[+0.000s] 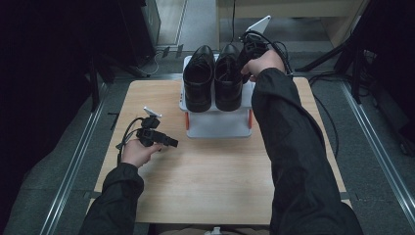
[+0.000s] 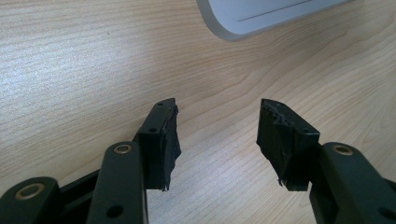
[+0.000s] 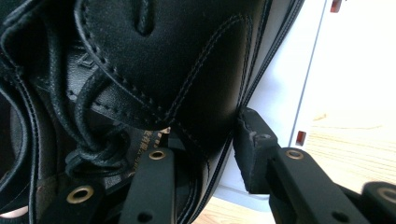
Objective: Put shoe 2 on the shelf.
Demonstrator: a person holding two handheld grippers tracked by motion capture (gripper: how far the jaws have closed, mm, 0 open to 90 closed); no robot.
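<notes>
1. Two black shoes stand side by side on a white rack (image 1: 215,125) at the far side of the worktop (image 1: 215,181).
2. The right gripper (image 1: 250,51) is at the right shoe (image 1: 228,78). One jaw is inside the shoe and one is outside, with the shoe's side wall between them. The jaws are a little apart and not squeezing.
3. The left shoe (image 1: 198,78) touches the right shoe.
4. The left gripper (image 2: 217,135) hangs low over the bare worktop, jaws wide apart and holding nothing.
</notes>
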